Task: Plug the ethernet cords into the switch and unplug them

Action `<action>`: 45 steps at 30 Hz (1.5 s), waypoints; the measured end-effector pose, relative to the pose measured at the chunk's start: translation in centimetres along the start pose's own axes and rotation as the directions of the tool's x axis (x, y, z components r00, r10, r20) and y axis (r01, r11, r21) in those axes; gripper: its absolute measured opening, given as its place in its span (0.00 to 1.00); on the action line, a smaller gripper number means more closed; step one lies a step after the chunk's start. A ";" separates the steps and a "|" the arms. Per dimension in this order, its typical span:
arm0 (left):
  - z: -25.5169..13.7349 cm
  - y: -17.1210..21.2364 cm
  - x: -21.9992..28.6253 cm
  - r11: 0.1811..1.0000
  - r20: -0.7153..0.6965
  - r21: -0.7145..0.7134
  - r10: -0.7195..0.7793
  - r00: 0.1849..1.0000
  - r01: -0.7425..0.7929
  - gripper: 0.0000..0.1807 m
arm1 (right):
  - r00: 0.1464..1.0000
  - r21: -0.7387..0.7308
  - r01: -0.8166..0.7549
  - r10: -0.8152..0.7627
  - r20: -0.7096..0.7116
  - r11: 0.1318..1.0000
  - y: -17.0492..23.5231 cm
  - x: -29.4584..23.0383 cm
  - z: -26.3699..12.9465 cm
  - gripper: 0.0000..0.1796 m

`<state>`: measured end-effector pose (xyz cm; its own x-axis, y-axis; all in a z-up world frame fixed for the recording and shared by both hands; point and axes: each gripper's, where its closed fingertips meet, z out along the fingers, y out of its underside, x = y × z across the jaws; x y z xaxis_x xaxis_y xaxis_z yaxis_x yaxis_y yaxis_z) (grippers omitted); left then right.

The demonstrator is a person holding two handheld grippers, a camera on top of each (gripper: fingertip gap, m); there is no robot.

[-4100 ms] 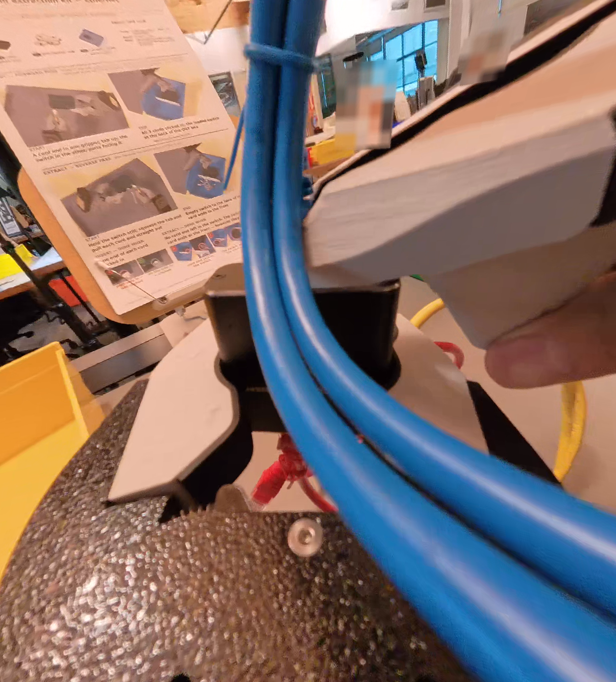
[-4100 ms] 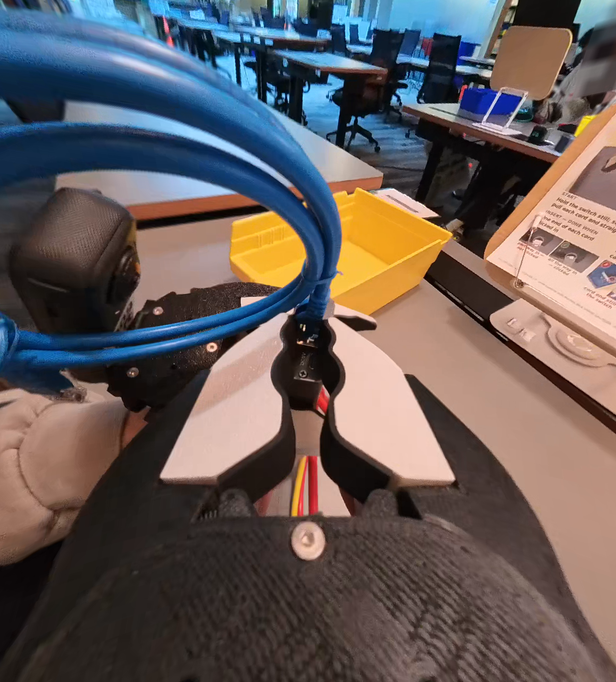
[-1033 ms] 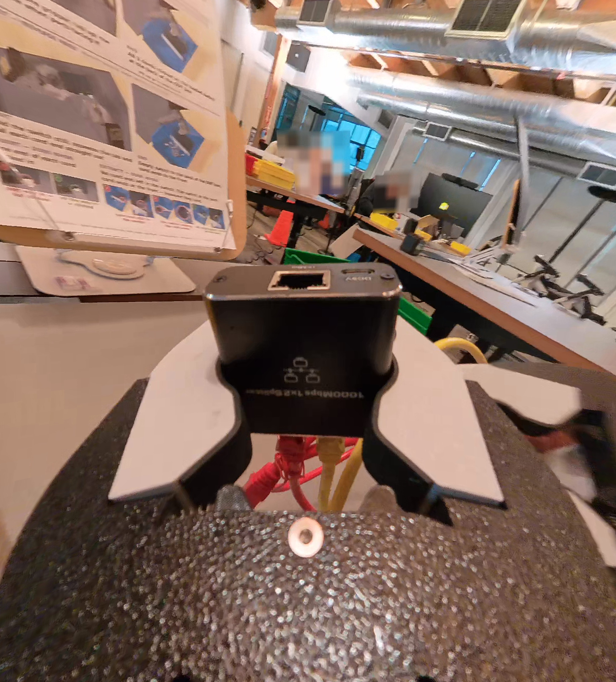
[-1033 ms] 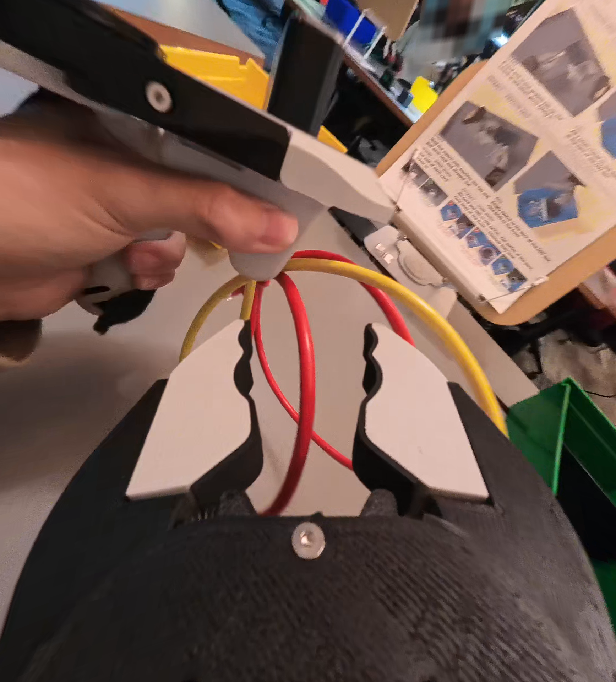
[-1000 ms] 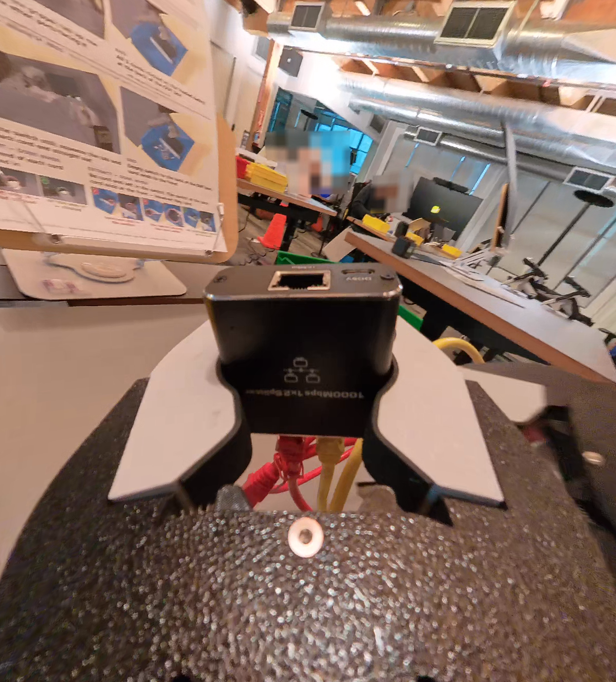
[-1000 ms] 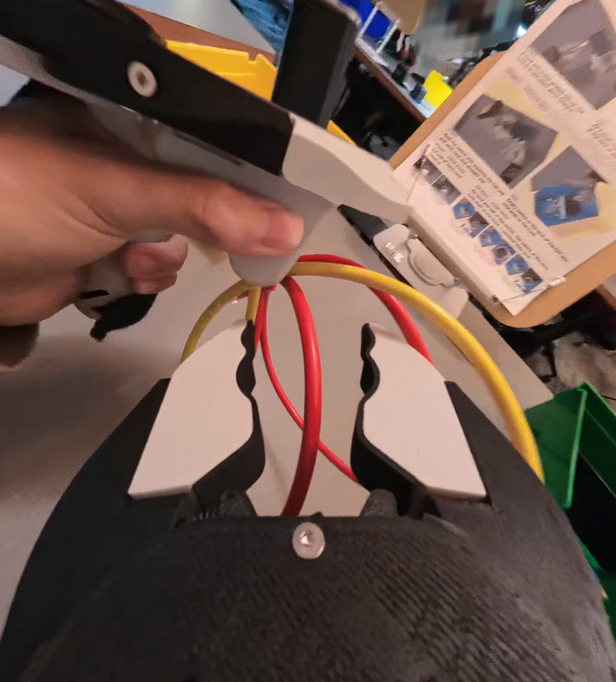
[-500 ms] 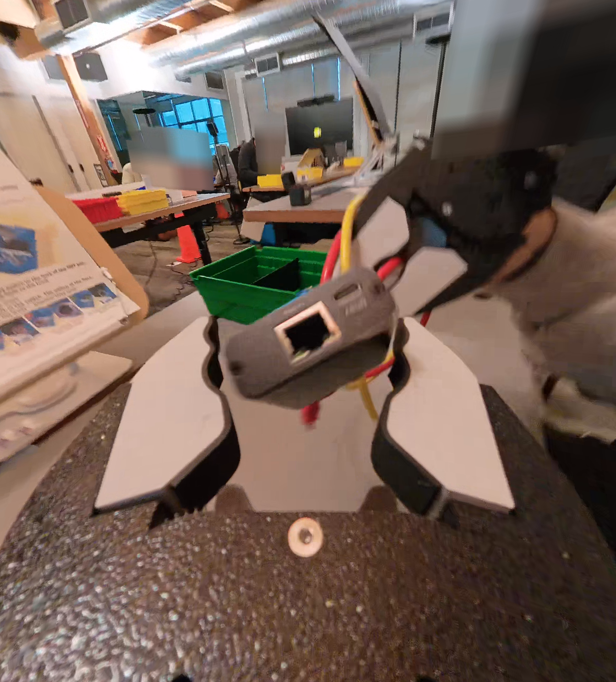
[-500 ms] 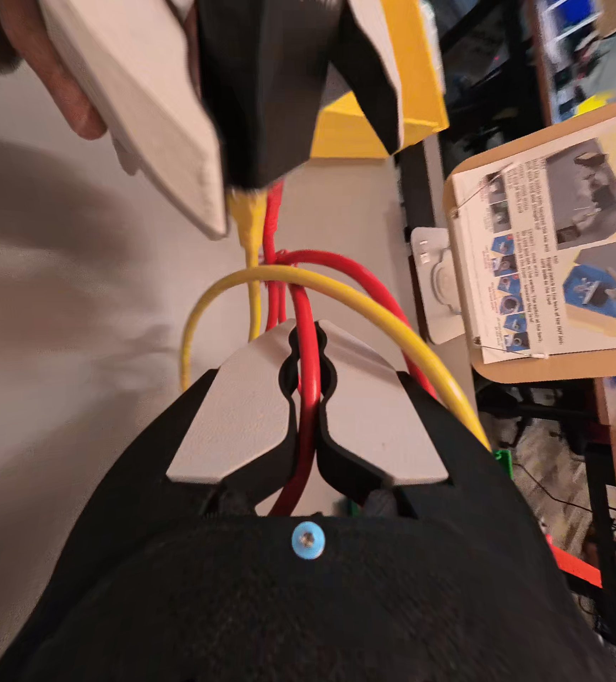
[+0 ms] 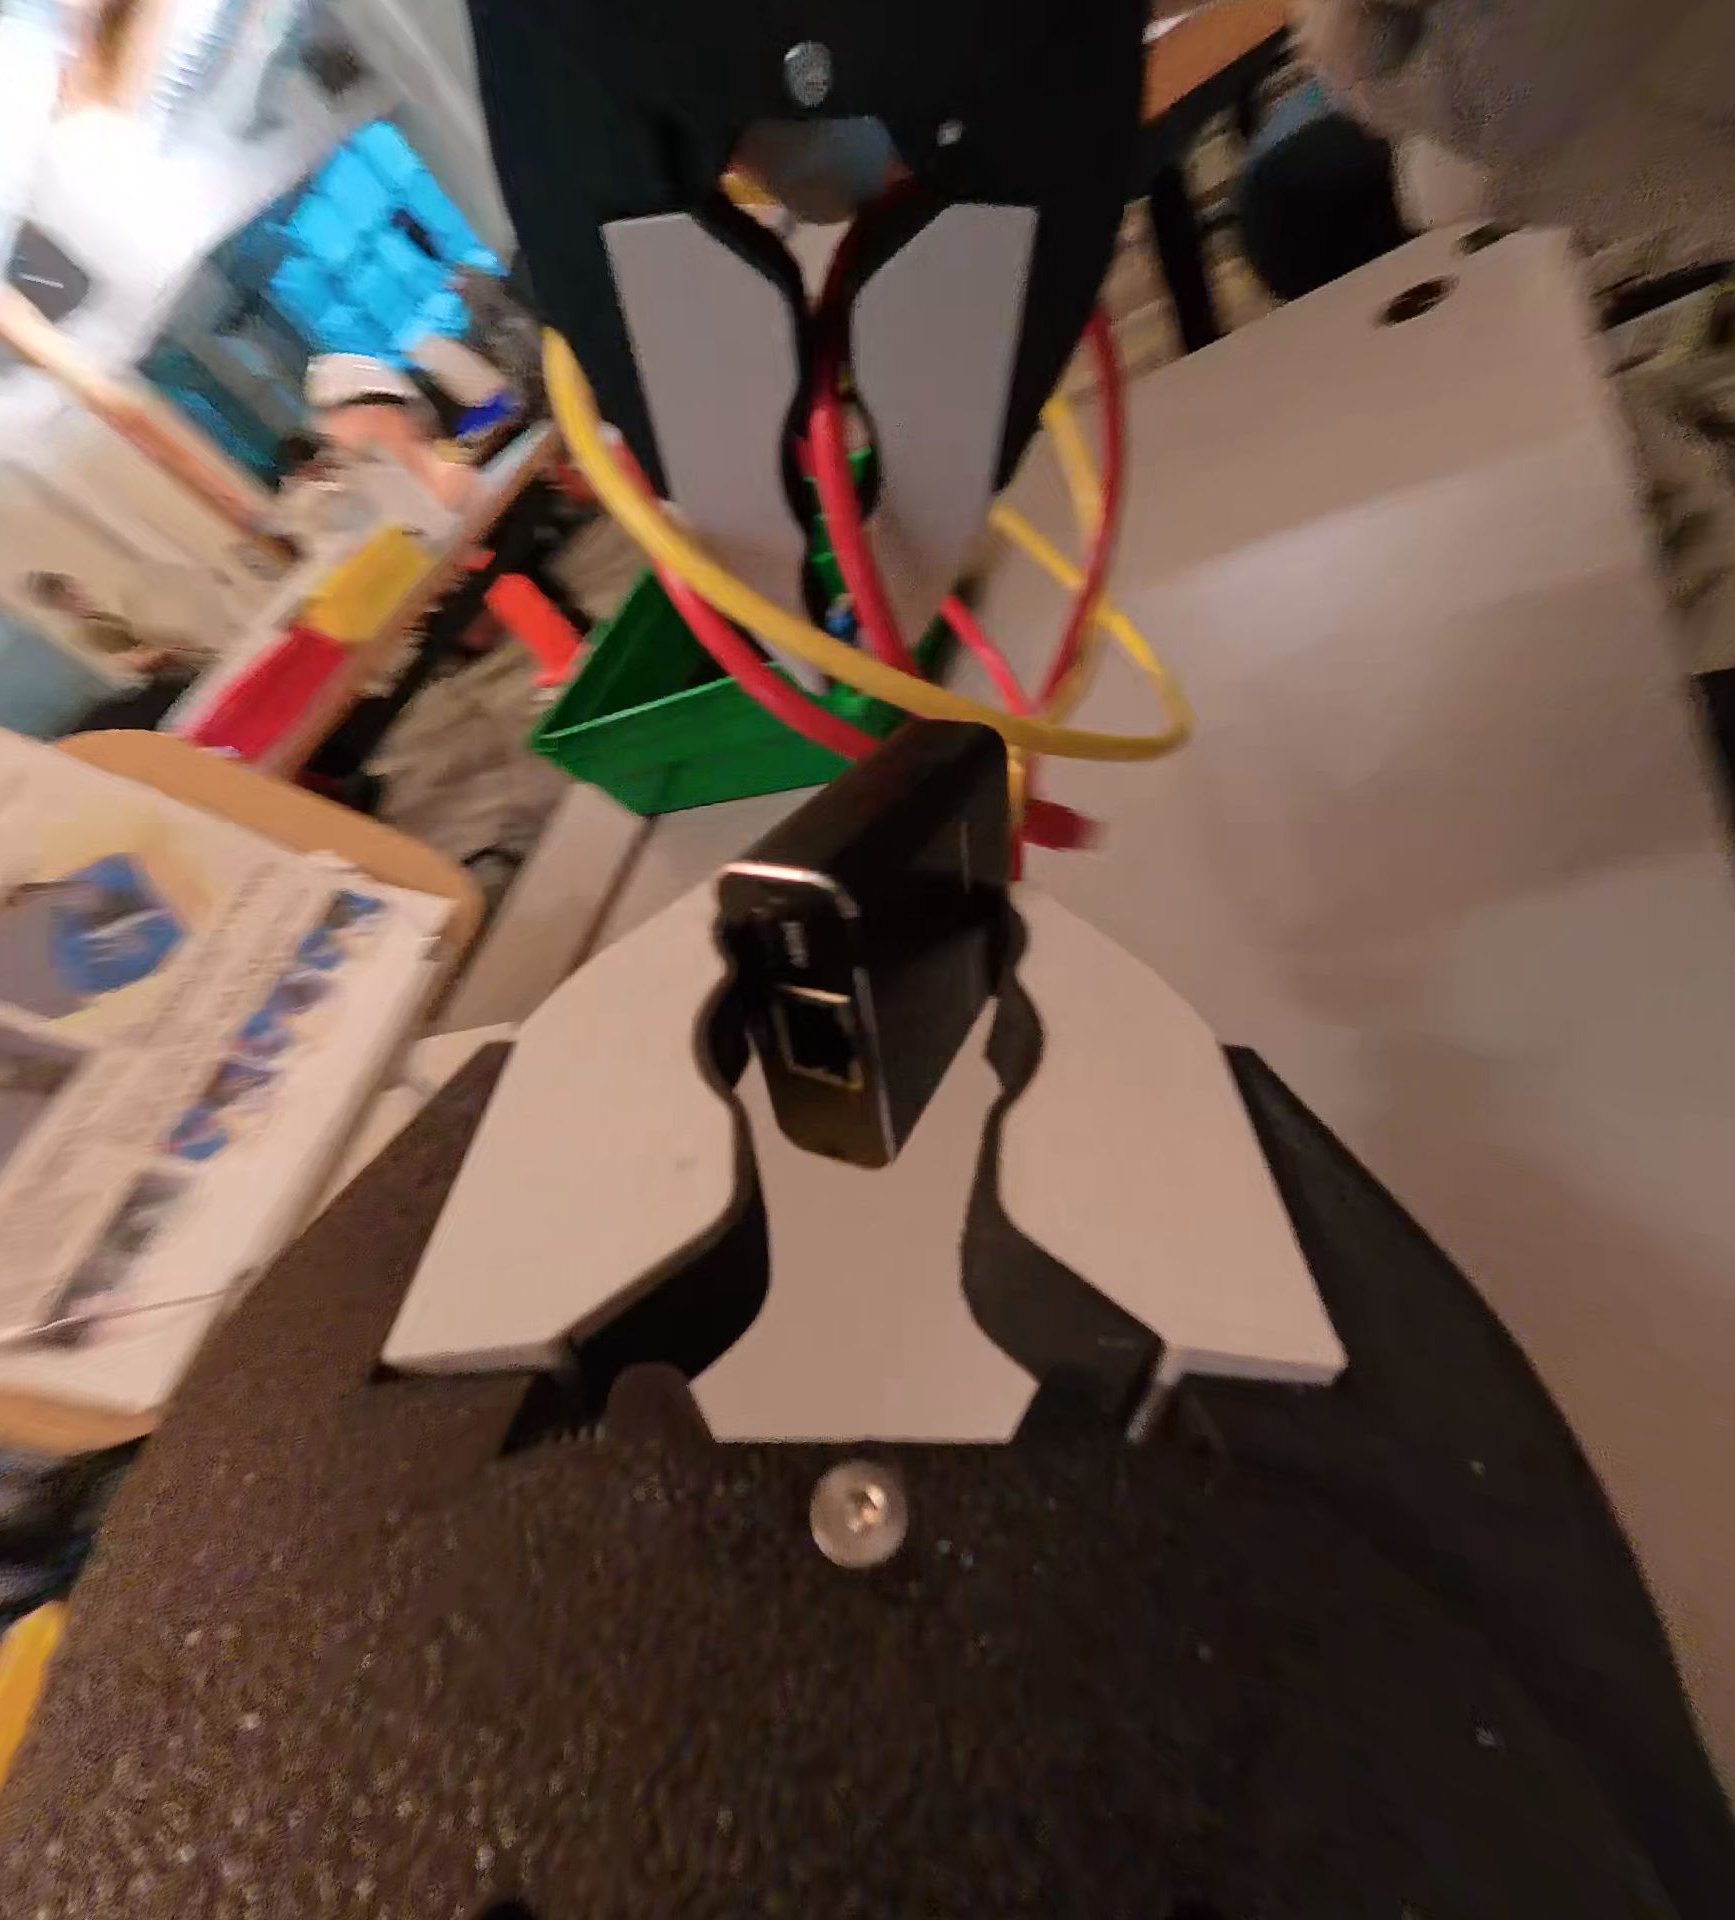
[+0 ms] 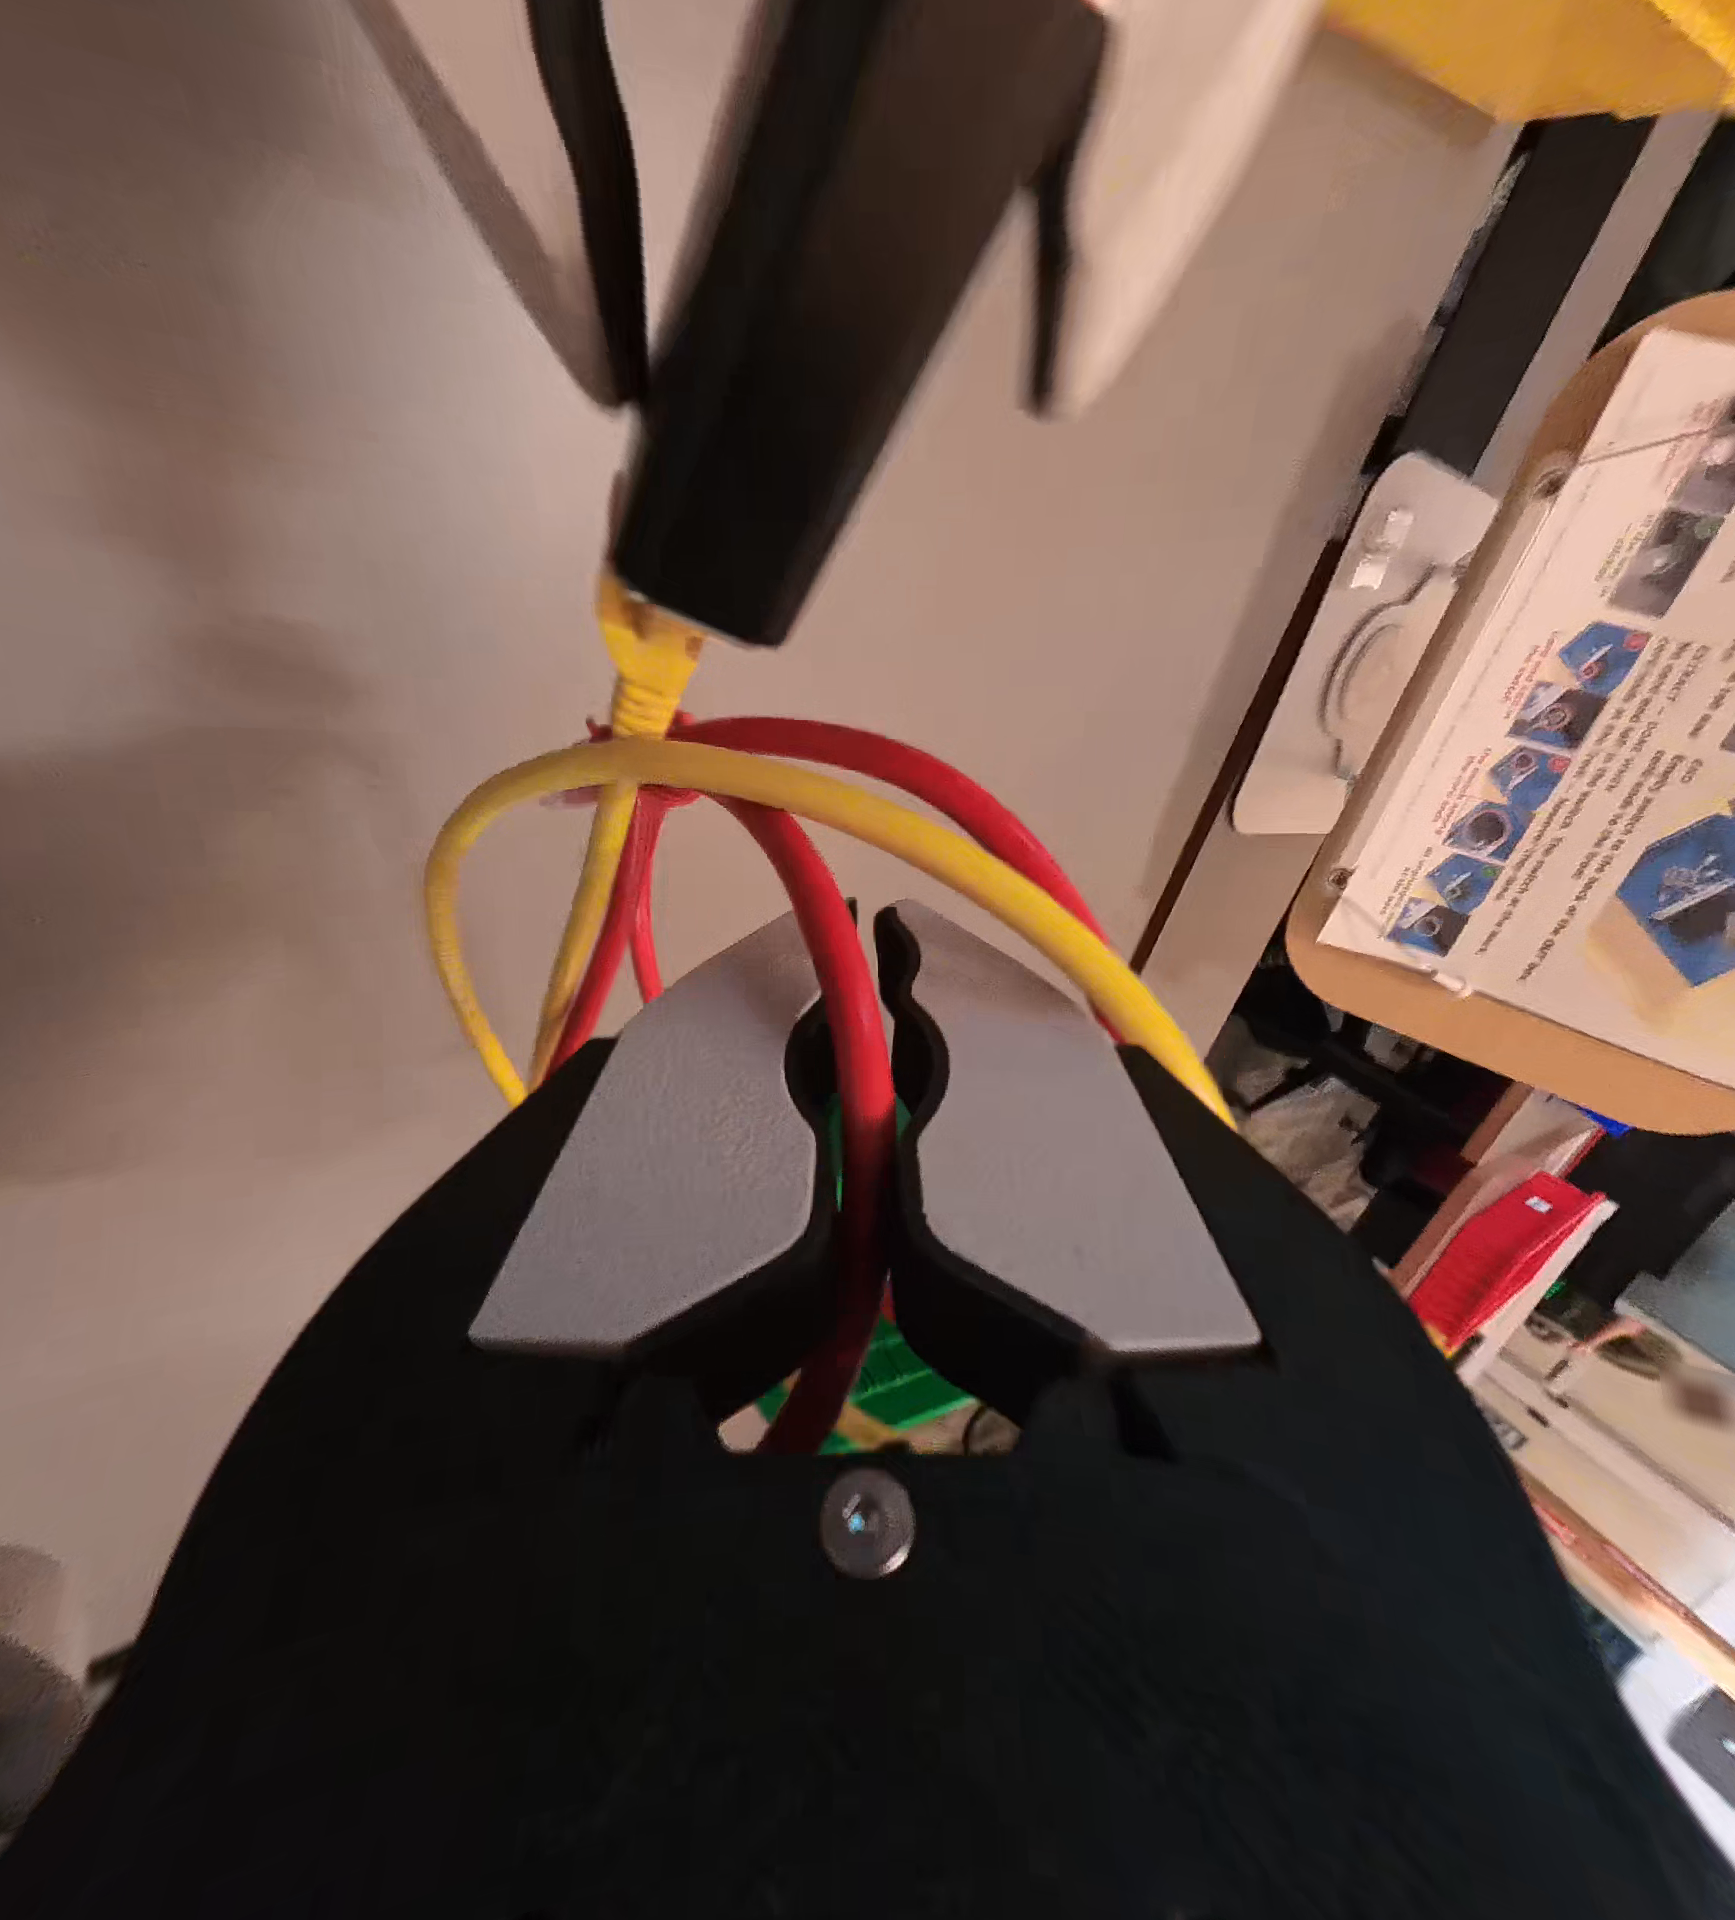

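Left wrist view is showing the black switch (image 9: 884, 966) sitting tilted between the tips of the left gripper (image 9: 863, 1039), whose jaws are closing around its sides; whether both pads are truly bearing on it cannot be told through the blur. Beyond the switch, the right gripper (image 9: 821, 416) is pinching a red cord (image 9: 842, 540) between pressed-together fingers. From the right wrist view, a yellow plug (image 10: 650, 665) is sitting in the switch's near end, with the red cord's plug apparently seated just beside it. The step in hand is looking like an unplugging; to do it well, the left gripper should be clamping the switch squarely, while the right one works closer to the plug, since pulling on the loop would likely strain the cord without freeing the latch. Counting: one switch, two cords (one red, one yellow (image 10: 842, 810)), one empty port (image 9: 821, 1044) facing the left camera, and two grippers.
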<state>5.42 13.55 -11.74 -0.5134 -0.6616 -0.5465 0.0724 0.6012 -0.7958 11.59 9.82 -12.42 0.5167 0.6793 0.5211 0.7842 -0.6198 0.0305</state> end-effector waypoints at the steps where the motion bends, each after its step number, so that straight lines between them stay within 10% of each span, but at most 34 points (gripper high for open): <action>1: -0.1 0.0 0.8 0.999 -0.077 0.009 -0.037 0.996 0.038 0.17 | 1.000 -0.025 0.002 -0.002 0.013 1.000 0.5 -0.1 0.1 0.03; 10: 0.2 0.4 -1.9 0.836 -0.189 0.224 -0.467 0.864 0.501 0.13 | 0.986 -0.026 -0.160 0.158 -0.053 0.987 4.4 2.2 0.1 0.27; 14: -1.0 1.9 -5.0 0.708 -0.146 0.331 -0.615 0.775 0.624 0.13 | 0.830 0.151 -0.478 0.501 -0.243 0.865 6.6 3.8 -3.0 0.31; 18: -2.5 1.6 -7.2 0.541 -0.178 0.469 -0.717 0.674 0.699 0.13 | 0.598 0.675 -0.695 0.719 0.353 0.247 -3.2 0.4 -4.0 0.10; 21: -3.2 0.6 -7.9 0.425 -0.227 0.546 -0.754 0.616 0.722 0.13 | 0.405 0.543 -0.833 0.552 0.729 -0.105 -8.6 -2.6 0.0 0.09; 26: -3.1 -1.7 -7.1 0.297 -0.354 0.589 -0.742 0.570 0.752 0.13 | 0.288 0.482 -0.660 0.398 0.871 -0.577 -9.1 1.4 -0.2 0.16; 32: -2.1 -2.8 -6.0 0.255 -0.435 0.584 -0.703 0.562 0.771 0.13 | 0.465 0.785 -0.475 0.644 0.607 -0.397 -7.2 3.9 -3.6 0.19; 40: -1.6 -4.0 -4.1 0.334 -0.507 0.535 -0.608 0.611 0.776 0.13 | 0.576 0.805 -0.419 0.563 0.593 -0.419 -6.1 3.8 -6.6 0.12; 45: -0.4 -2.4 -1.8 0.601 -0.446 0.396 -0.536 0.717 0.695 0.16 | 0.626 0.810 -0.570 0.564 0.538 -0.141 -5.8 2.7 -5.4 0.12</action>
<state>5.80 13.49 -8.77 -0.7881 -0.5968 0.1506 0.0251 -0.2756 -0.9609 6.56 13.08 -6.57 0.9509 0.2869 -0.1159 -0.1263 0.0181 -0.9918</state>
